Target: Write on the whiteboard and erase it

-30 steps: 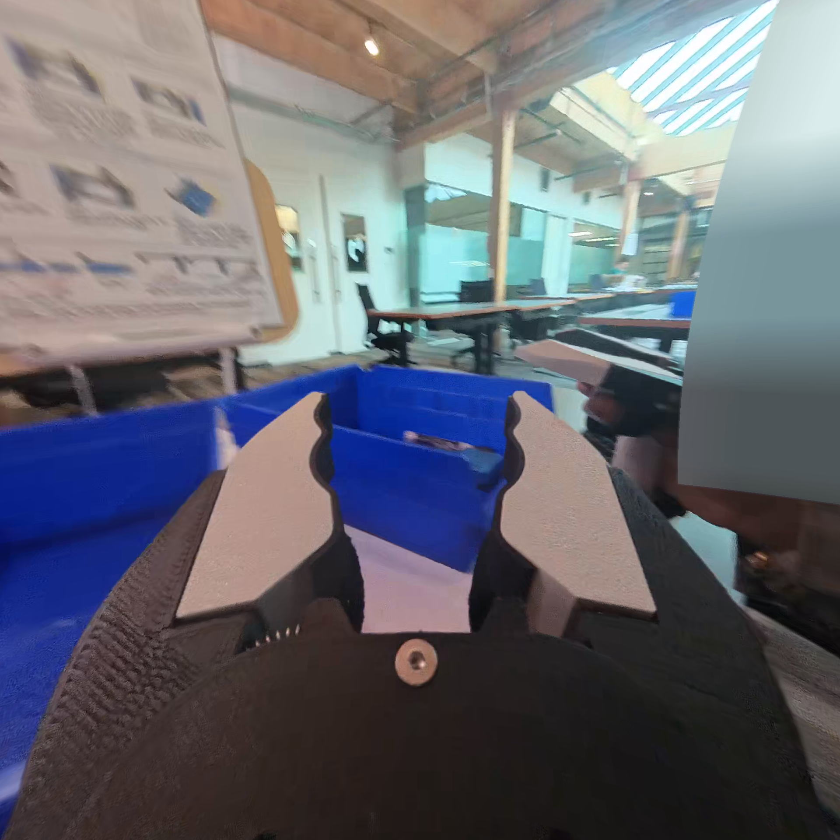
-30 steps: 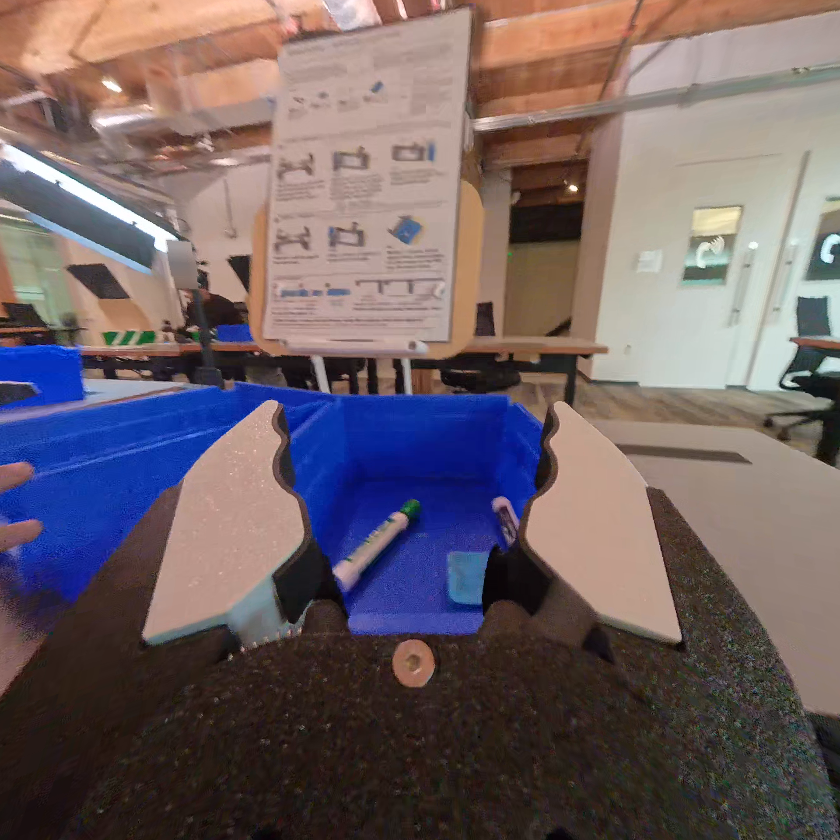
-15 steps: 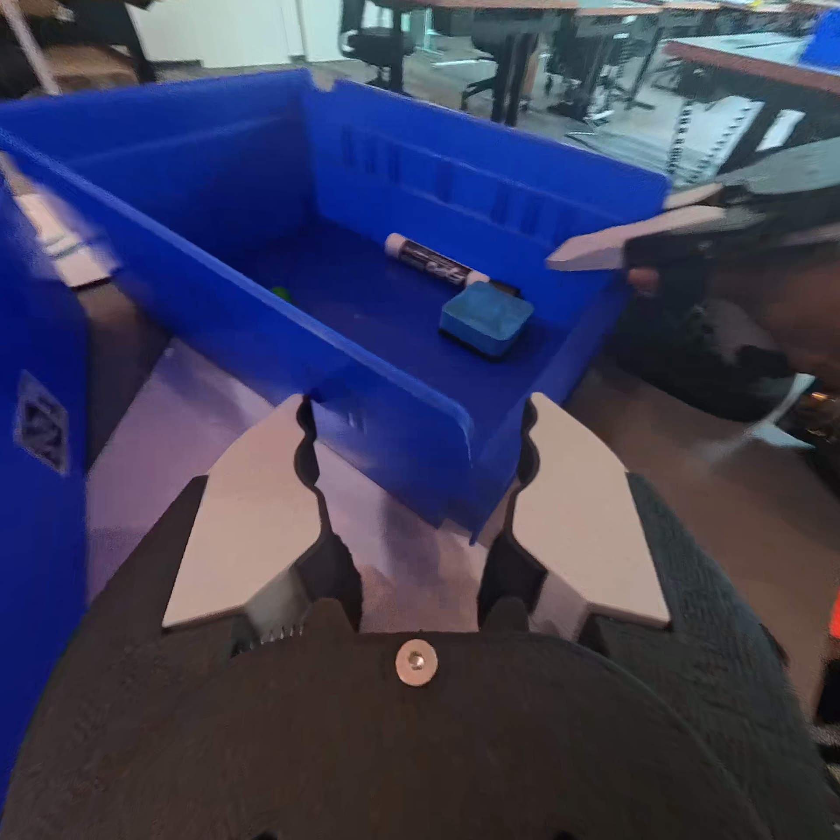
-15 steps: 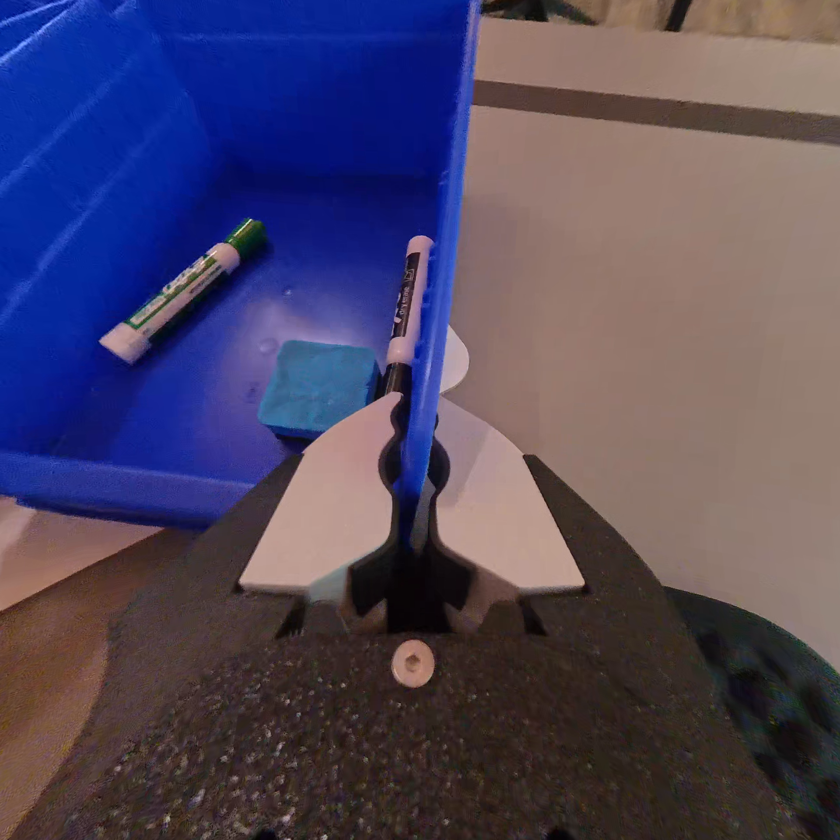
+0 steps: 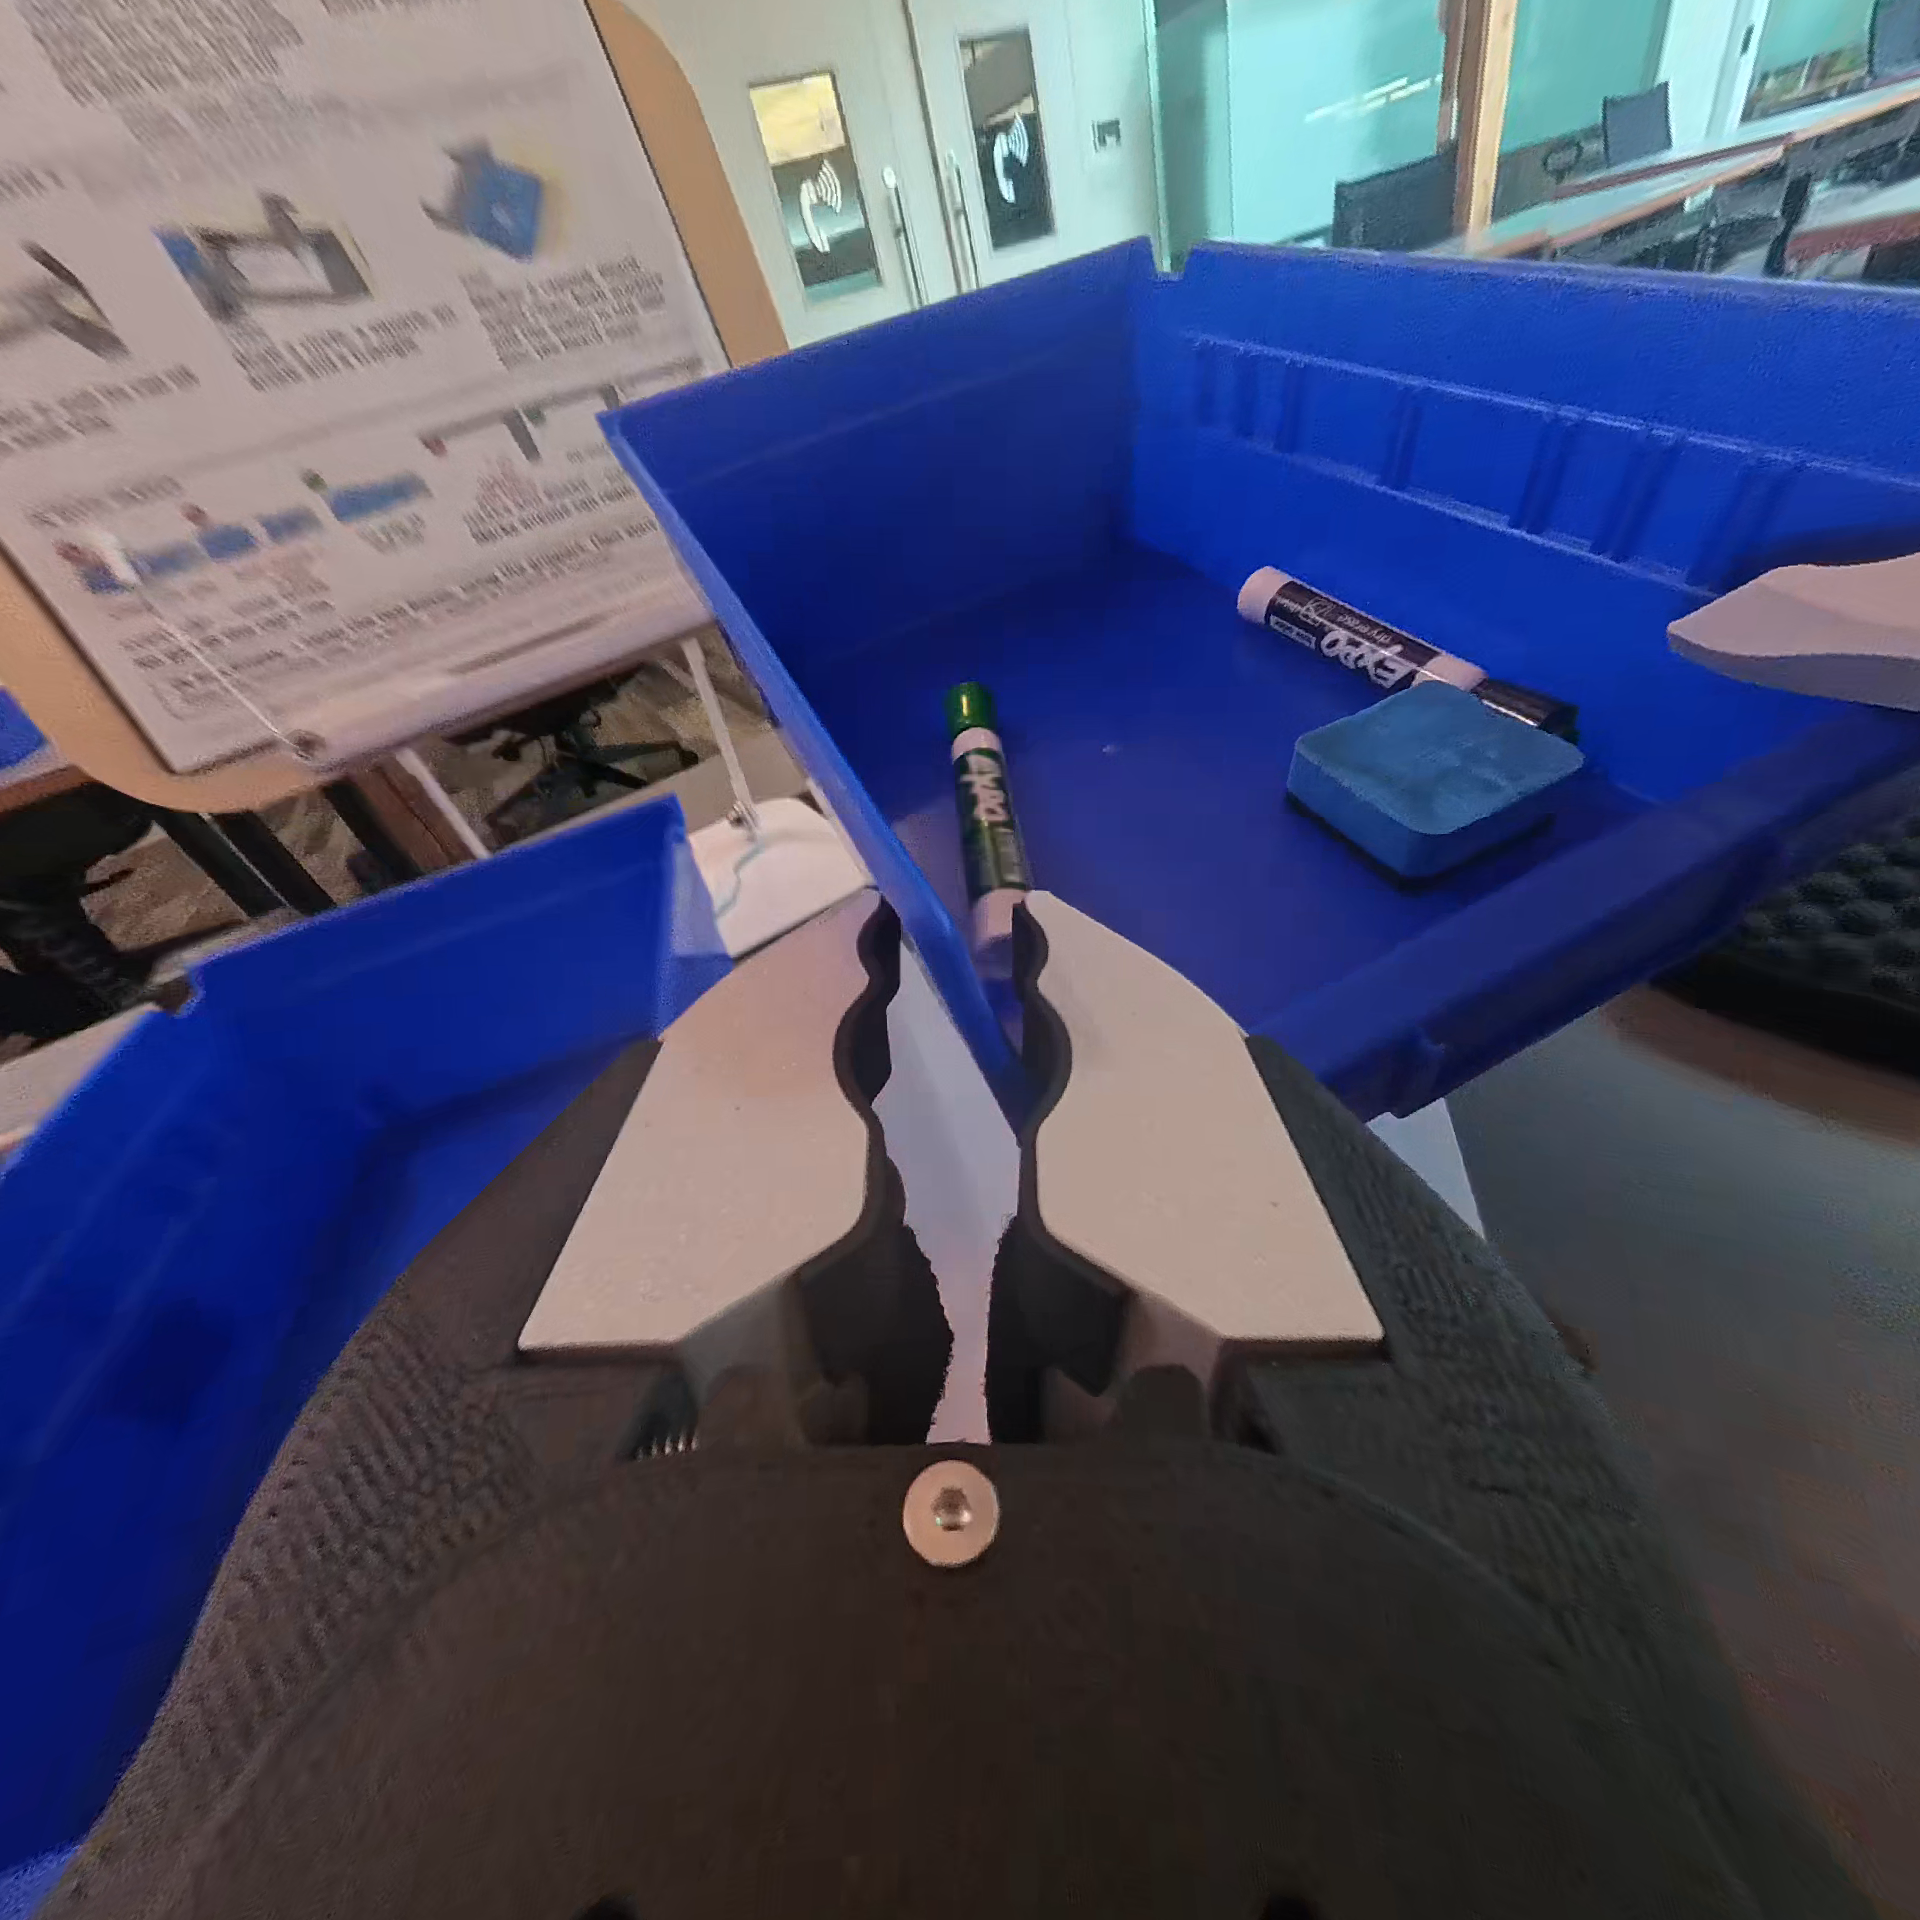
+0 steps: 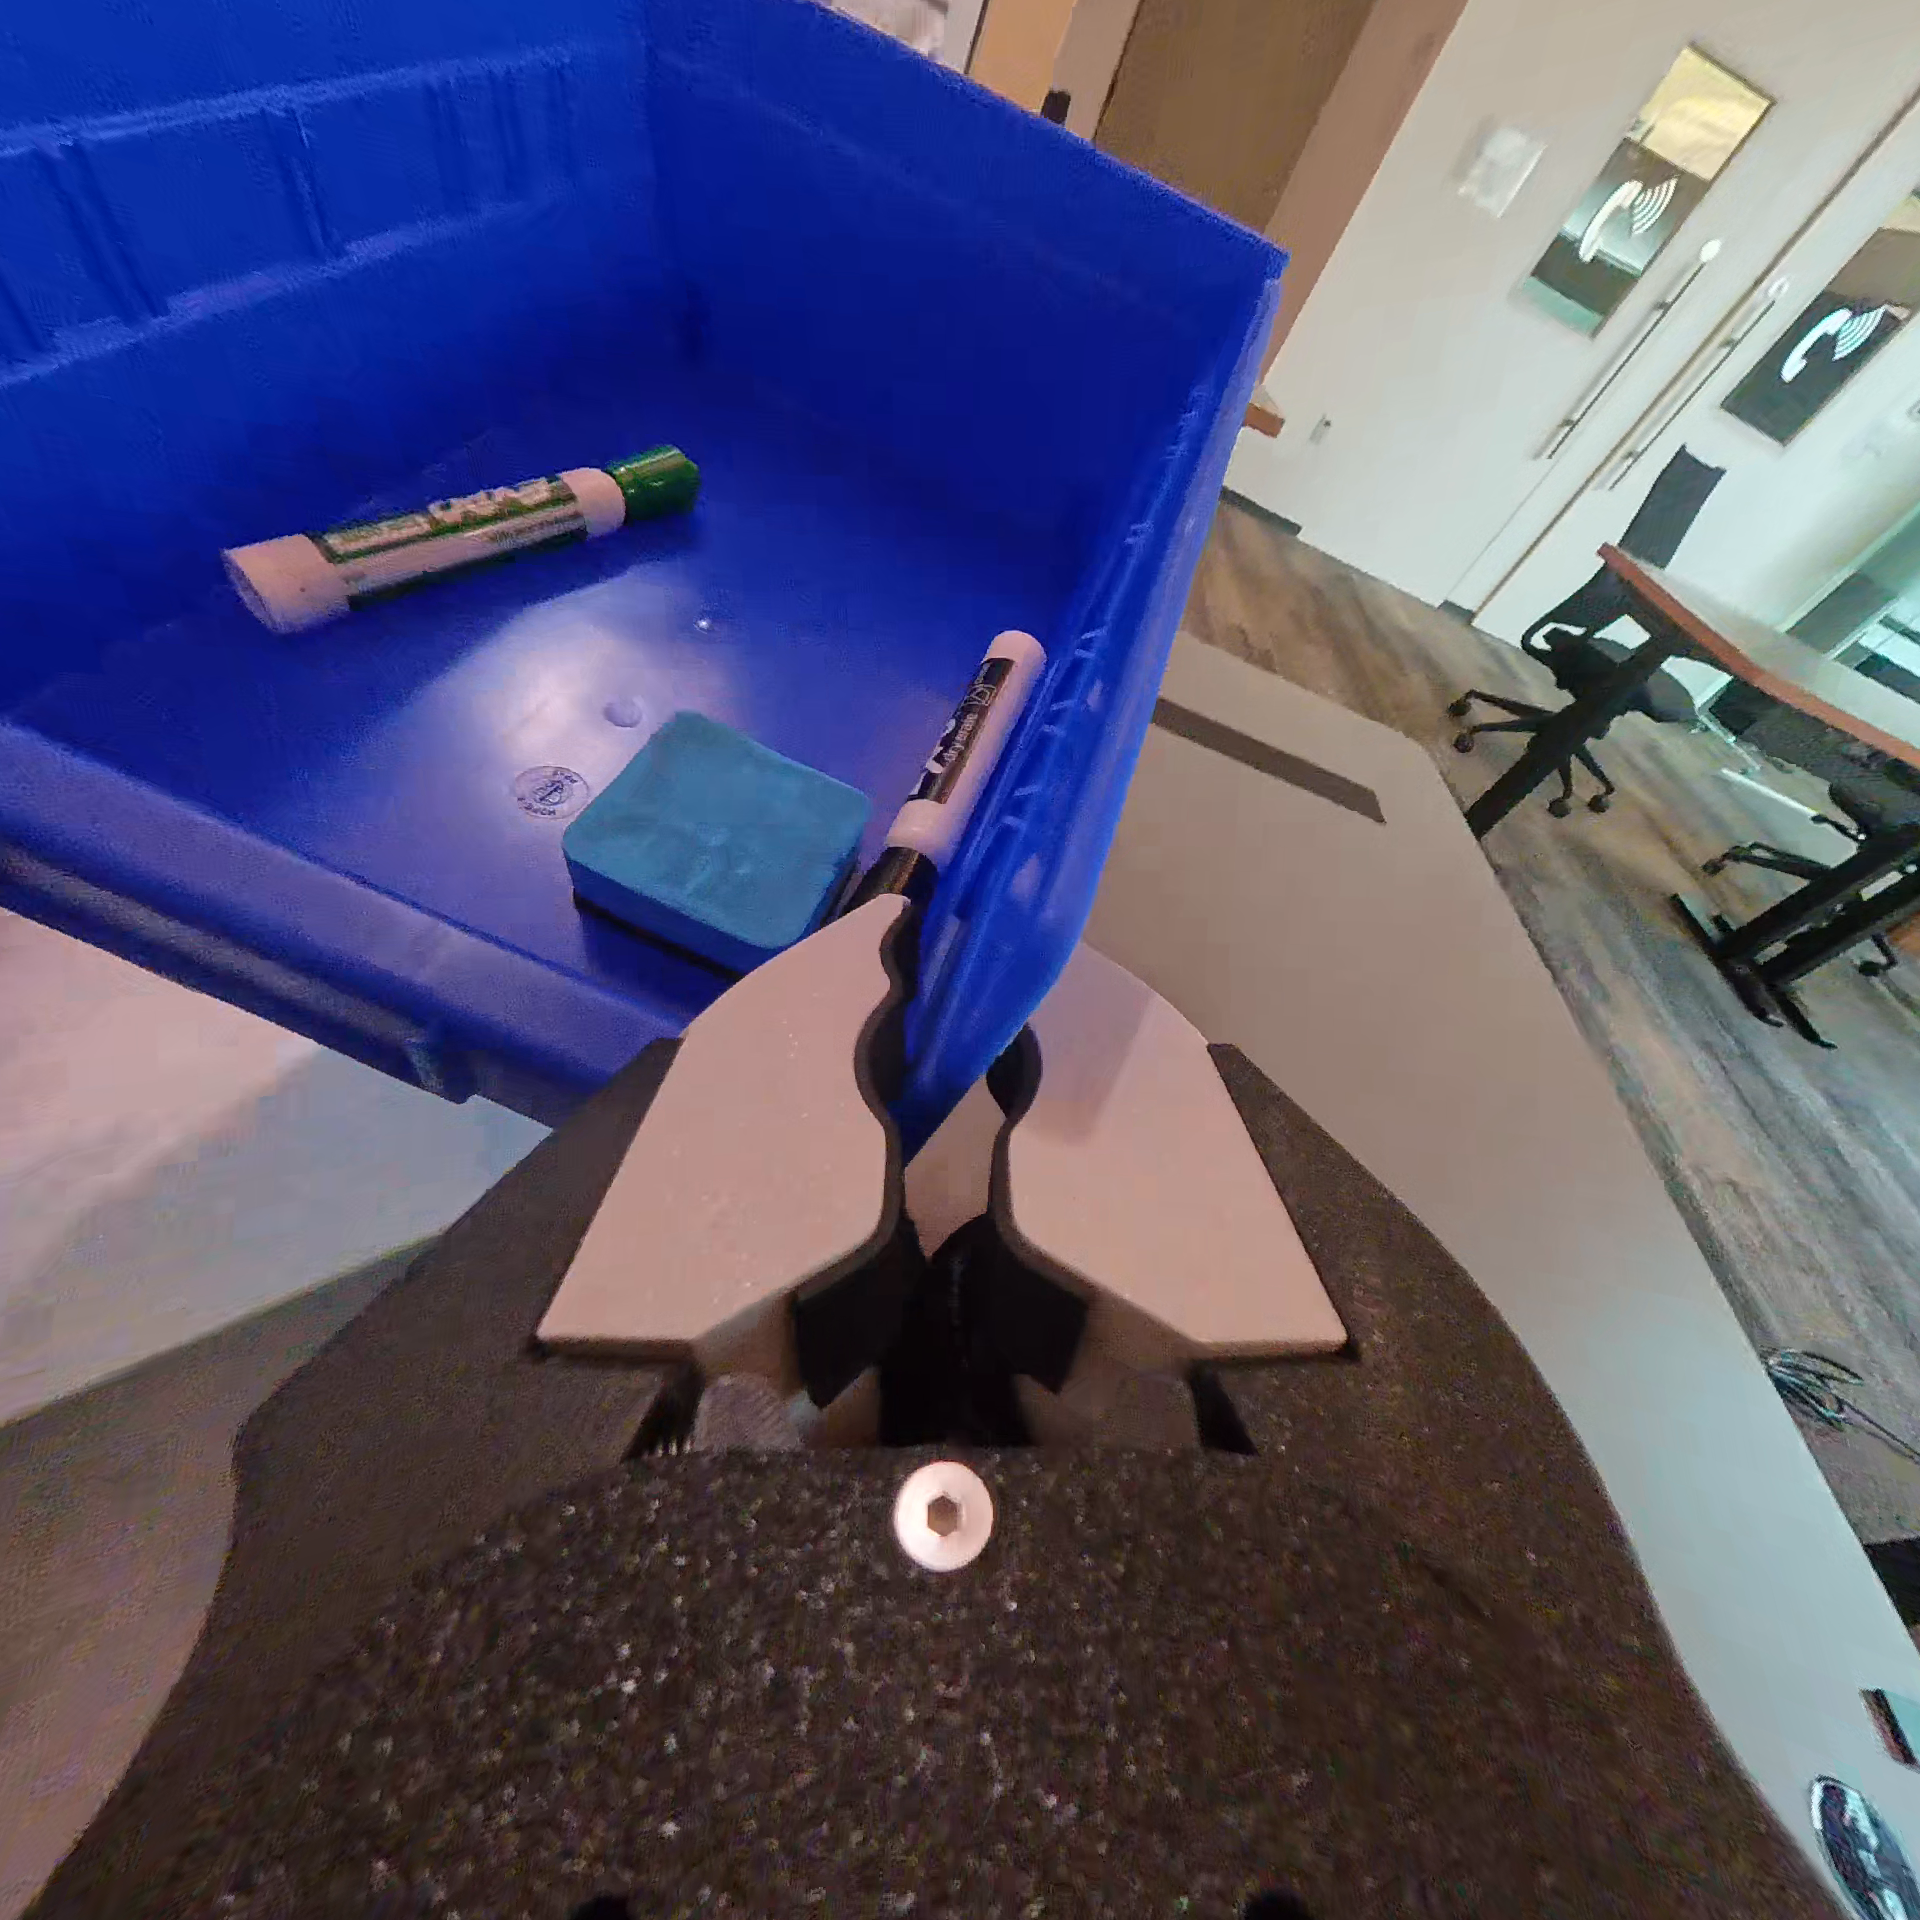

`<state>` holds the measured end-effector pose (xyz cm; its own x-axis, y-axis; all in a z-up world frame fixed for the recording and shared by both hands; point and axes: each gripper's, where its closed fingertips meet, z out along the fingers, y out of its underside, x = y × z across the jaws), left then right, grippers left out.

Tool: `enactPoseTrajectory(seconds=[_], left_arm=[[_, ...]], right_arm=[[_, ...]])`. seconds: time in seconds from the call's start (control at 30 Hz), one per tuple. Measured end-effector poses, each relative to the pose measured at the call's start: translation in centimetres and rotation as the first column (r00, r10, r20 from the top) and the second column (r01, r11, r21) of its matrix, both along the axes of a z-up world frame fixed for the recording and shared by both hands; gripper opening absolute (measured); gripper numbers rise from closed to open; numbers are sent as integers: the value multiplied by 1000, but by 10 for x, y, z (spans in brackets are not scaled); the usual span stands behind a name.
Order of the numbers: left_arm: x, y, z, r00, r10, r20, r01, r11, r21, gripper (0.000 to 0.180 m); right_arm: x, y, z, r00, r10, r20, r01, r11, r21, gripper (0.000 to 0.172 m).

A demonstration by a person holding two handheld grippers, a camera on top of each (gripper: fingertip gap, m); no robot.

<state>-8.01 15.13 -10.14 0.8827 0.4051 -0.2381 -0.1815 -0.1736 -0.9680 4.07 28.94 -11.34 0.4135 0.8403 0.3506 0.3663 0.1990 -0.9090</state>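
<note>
A blue bin (image 5: 1351, 364) holds a green marker (image 5: 987, 810), a black marker (image 5: 1371, 649) and a blue eraser (image 5: 1434, 779). My left gripper (image 5: 951, 925) is shut on the bin's left wall, which runs slantwise between the fingers. My right gripper (image 6: 987, 956) is shut on the bin's right wall (image 6: 1091, 727); one of its fingertips (image 5: 1808, 644) shows in the left wrist view. In the right wrist view the bin is tilted and off the table, with the green marker (image 6: 457, 535), the black marker (image 6: 961, 748) against the right wall, and the eraser (image 6: 717, 831) inside.
A second blue bin (image 5: 312, 1091) stands close on the left. A printed board on a stand (image 5: 312, 364) is behind it. The pale table (image 6: 1351, 1039) runs to the right. Office chairs and desks (image 6: 1610, 675) stand beyond its edge. Across from one pair of fingers to the other is roughly 20 centimeters.
My left gripper moved from in front of the bin's corner onto its left wall and closed there. My right gripper stayed shut on the right wall. The bin has come up off the table.
</note>
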Motion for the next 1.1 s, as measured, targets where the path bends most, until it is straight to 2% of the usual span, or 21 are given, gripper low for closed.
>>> enactPoseTrajectory(seconds=[0.13, 0.3, 0.47, 0.63, 0.77, 0.87, 1.0, 1.1], left_arm=[[-12, -34, 31, 999, 32, -16, -32, 999, 11, 21], [-41, -101, 51, 989, 145, -19, -145, 989, 20, 22], [-76, -188, 61, 945, 322, -47, -322, 947, 13, 21], [-118, -283, 65, 864, 502, -35, -503, 864, -11, 20], [-146, -351, 55, 783, 623, 7, -622, 782, -31, 20], [-164, -390, 39, 737, 674, 56, -672, 739, -41, 20], [-189, -423, 7, 697, 710, 102, -709, 703, -50, 16], [-207, -434, -27, 675, 724, 142, -720, 688, -88, 13]], right_arm=[[-16, -29, 40, 999, 31, -11, -31, 999, 39, 10], [-61, -83, 66, 987, 152, -44, -149, 986, 75, 10], [-125, -153, 75, 942, 328, -71, -322, 943, 84, 11], [-199, -238, 73, 859, 504, -87, -500, 864, 62, 11], [-251, -304, 62, 782, 618, -78, -617, 786, 44, 11], [-281, -343, 45, 740, 669, -66, -669, 742, 24, 11], [-308, -376, 13, 737, 676, 1, -675, 737, 12, 11], [-319, -386, -10, 754, 652, 83, -656, 754, 38, 12]])
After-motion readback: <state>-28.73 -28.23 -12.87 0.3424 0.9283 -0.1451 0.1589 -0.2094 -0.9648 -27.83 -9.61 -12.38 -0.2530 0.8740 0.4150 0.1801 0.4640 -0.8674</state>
